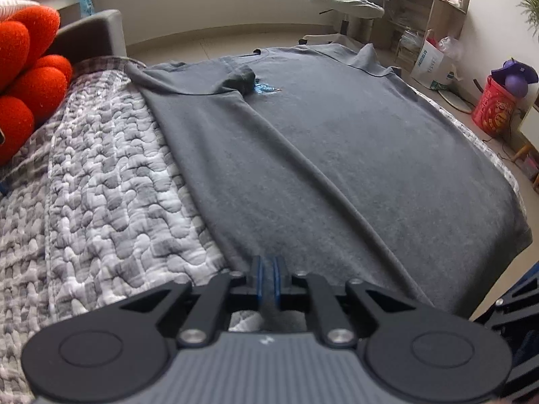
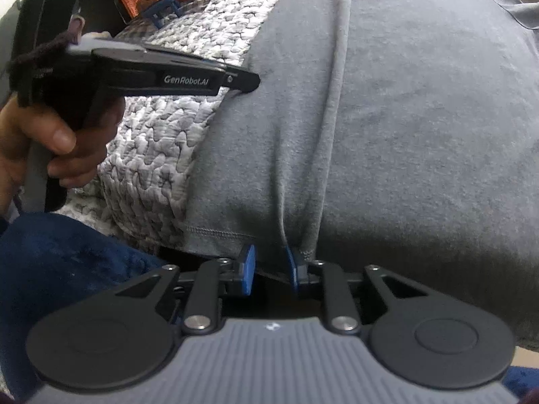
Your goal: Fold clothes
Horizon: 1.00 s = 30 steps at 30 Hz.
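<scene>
Pinching the grey cotton T-shirt (image 1: 337, 155) with your left tongs (image 1: 268, 276) closed while your right tongs (image 2: 269, 269) gape at the frame's lower-centre hem risks a lopsided fold.

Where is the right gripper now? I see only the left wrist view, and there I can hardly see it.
Observer: The right gripper is at the hem of the grey T-shirt, beside a raised crease.
Operator: Do its fingers hold the hem?
Observer: Not yet; the fingers stand apart, and the crease ends at one of them.
Operator: What is left of it?
Observer: A hand holding the left gripper, whose tip sits at the shirt's side edge.
</scene>
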Motion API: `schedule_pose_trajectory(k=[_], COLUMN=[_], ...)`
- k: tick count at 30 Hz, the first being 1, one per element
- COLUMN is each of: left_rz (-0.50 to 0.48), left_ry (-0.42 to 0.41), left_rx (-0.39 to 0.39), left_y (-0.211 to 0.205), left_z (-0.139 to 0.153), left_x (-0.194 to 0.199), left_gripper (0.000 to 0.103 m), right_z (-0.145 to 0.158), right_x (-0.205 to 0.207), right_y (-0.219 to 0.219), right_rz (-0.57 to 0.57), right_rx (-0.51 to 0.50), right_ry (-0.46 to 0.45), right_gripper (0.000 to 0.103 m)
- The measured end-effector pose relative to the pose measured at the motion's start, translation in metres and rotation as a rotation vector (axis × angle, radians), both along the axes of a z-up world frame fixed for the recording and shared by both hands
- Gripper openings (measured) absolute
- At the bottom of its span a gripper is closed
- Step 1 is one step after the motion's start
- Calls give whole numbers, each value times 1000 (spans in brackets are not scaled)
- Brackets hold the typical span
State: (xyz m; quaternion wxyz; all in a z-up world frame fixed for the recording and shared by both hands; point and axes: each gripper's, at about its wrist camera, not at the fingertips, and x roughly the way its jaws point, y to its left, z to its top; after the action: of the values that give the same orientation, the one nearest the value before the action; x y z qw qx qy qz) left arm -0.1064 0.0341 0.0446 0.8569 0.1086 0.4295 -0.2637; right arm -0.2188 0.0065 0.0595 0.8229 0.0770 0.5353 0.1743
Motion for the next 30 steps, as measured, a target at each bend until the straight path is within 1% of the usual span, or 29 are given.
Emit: schedule_pose_trajectory(k=[3, 5, 6, 9, 13, 16, 18, 22, 26, 30], left_rz=[-14, -29, -36, -52, -64, -63, -60, -58, -18, 84], left_ry=[10, 11, 13, 17, 29, 42, 45, 29, 21, 18], left_rx=[-4, -3, 4, 18, 17, 5, 1, -14, -60, -111], left_y=[1, 0, -1, -3, 0, 3, 5, 7, 11, 16], left_z=[4, 5, 4, 1, 1, 3, 5, 10, 18, 31], left_x=[-3, -6, -7, -10, -12, -10, -10, -8, 5, 30], left_gripper=[9, 9, 9, 10, 12, 12, 12, 13, 14, 14], right_z=[8, 8, 7, -6, -3, 10, 19, 29, 39, 55], right_x=[-2, 0, 1, 6, 5, 5, 8, 23, 49, 83], right_y=[-1, 0, 1, 2, -2, -13, -19, -31, -40, -55], right_rz=[15, 20, 21, 13, 13, -8, -23, -44, -71, -107], right_rx=[29, 27, 24, 5, 33, 86, 85, 81, 91, 113], right_ry=[-33, -39, -36, 18, 20, -15, -48, -81, -127, -181], right_gripper=[23, 23, 23, 23, 23, 23, 23, 23, 26, 26])
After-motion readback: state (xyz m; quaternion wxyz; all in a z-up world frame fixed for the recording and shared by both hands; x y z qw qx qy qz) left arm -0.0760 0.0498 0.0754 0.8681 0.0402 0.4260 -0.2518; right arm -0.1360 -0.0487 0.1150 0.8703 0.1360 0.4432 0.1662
